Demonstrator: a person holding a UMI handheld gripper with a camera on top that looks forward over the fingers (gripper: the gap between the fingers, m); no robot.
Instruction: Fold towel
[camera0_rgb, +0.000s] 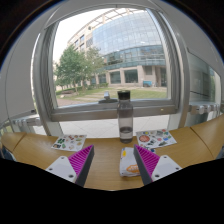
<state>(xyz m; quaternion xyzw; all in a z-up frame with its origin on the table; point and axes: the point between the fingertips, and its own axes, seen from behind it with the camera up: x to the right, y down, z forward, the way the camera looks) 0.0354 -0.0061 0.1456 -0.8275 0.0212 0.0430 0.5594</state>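
No towel shows anywhere, so folding looks unstarted. The gripper (114, 163) hangs wide open and empty over the table (105, 160); a bottle (125, 116) stands at the table's far edge by the window (115, 50).

This looks like a study or common room in a campus or office building. A large window (112, 60) fills the far wall, giving onto a lawn, trees and a glass-fronted building (130, 45). Nearer stands a wooden table (105, 160) with a bottle (125, 115) and printed sheets (68, 142) lying on it.
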